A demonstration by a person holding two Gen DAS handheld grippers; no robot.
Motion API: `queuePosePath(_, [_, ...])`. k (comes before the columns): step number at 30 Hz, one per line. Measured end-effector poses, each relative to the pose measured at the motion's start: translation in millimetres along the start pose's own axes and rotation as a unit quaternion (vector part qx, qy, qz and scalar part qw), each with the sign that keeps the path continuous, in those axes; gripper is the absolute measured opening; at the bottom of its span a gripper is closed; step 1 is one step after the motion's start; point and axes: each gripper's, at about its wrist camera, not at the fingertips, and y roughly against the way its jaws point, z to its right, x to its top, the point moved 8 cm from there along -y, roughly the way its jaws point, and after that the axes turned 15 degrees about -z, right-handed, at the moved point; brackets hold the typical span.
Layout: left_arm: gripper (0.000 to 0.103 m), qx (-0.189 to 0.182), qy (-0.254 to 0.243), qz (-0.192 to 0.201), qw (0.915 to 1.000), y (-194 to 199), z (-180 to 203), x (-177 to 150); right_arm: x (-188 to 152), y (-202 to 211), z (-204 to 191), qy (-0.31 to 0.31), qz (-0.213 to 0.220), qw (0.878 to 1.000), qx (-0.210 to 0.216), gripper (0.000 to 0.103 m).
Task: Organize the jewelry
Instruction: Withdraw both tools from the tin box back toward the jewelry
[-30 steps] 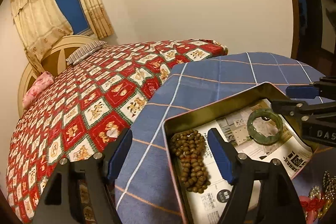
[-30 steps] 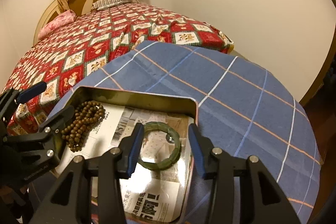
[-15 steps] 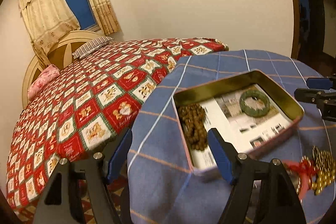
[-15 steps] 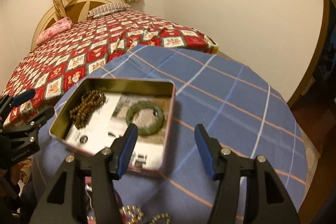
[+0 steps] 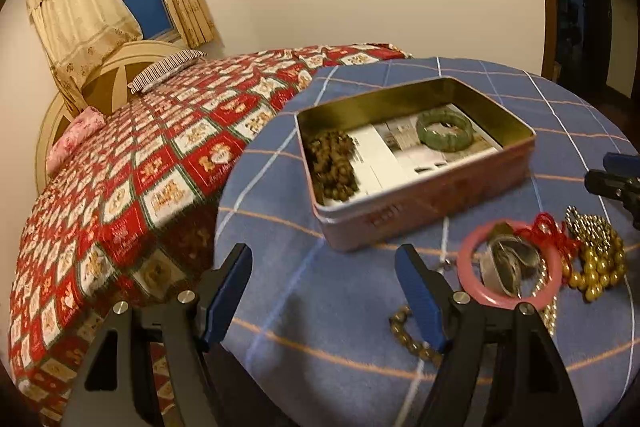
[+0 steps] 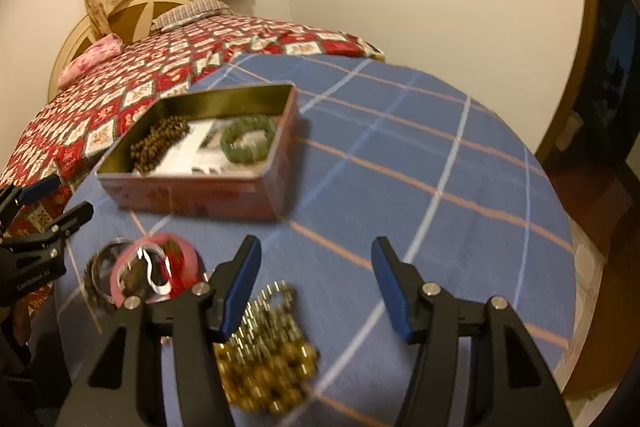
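While both pairs of jaws are held above the near part of the tabletop [image 5: 280, 307], nothing is gripped by either. The left gripper [image 5: 324, 291] is seen with its jaws spread wide over bare blue checked cloth, a small string of amber beads [image 5: 408, 331] lying just beside its right finger. The right gripper [image 6: 316, 283] is shown with its jaws parted to a moderate width and empty; a heap of gold beads [image 6: 268, 367] lies beneath its left finger, untouched.

The tin box [image 5: 432, 207] is set farther back, its long axis running left to right and slightly away. Inside, brown wooden beads [image 5: 332, 163] occupy the left end and a green bangle [image 5: 444, 127] lies flat at the right end, on printed paper. A pink bangle [image 5: 472, 259] rests near the tin, beside the gold beads.
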Motion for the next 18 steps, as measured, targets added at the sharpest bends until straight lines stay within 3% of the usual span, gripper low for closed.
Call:
queuePosePath(6, [0.074,-0.012,-0.01,-0.002,0.9999,4,16,-10,-22,6,4,-0.005,-0.002,1.0,0.0,0.061])
queuePosePath(14, [0.074,-0.018,-0.015,-0.008,0.9997,-1,22,-14,-28,5,-10,0.013,-0.001,1.0,0.01,0.061])
queuePosePath(18, [0.06,-0.031,-0.012,-0.02,0.9993,-8,22,-15,-30,-3,-21,0.022,-0.007,1.0,0.014,0.061])
